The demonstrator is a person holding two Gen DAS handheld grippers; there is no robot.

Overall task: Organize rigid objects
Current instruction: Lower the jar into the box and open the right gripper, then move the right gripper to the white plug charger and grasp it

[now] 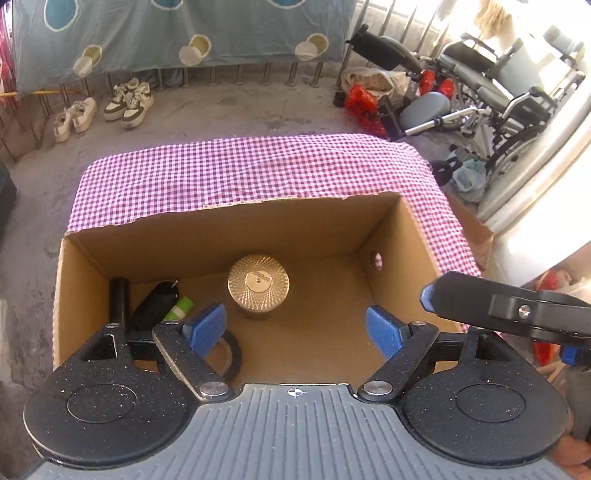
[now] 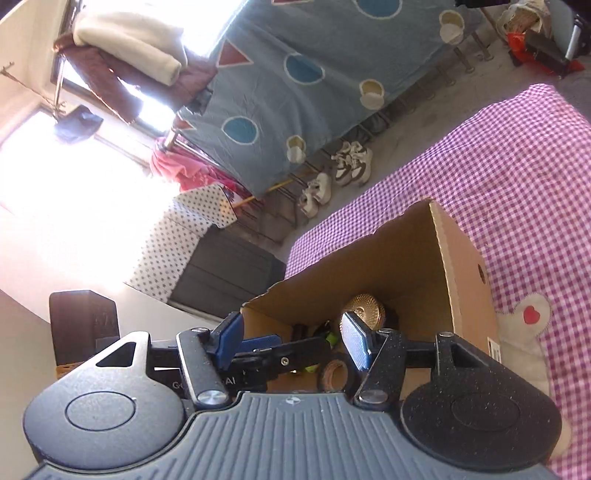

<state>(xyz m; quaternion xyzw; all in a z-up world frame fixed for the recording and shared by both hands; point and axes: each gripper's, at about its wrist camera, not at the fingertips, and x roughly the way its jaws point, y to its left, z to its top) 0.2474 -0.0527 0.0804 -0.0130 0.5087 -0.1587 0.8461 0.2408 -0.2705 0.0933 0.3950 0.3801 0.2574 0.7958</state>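
The left gripper [image 1: 295,328] hangs over the near edge of the open cardboard box [image 1: 391,236], its blue pads [image 1: 205,326] spread wide with nothing between them; just beneath the left pad a roll of tape [image 1: 231,356] lies on the box floor; further in, a round gold tin [image 1: 258,282] with a patterned lid stands upright near the middle of the floor; in the left corner a black cylinder [image 1: 119,299] stands against the wall, with a black key fob [image 1: 155,304] and a green-and-white tube [image 1: 180,308] lying just beside it. The right gripper [image 1: 428,295] reaches in from the right above the box's right wall. In the right wrist view that gripper [image 2: 291,341] is likewise parted wide and holds nothing; the left gripper's black finger crosses between its pads, and past them the tape roll [image 2: 334,374] and the gold tin [image 2: 364,308] show inside the box [image 2: 406,258]. The box rests on a purple gingham cloth [image 1: 240,166]; beyond it, on the concrete floor, stand pairs of sneakers [image 1: 129,99] under a hanging blue sheet [image 1: 184,29], with a wheelchair [image 1: 498,85] to the right.
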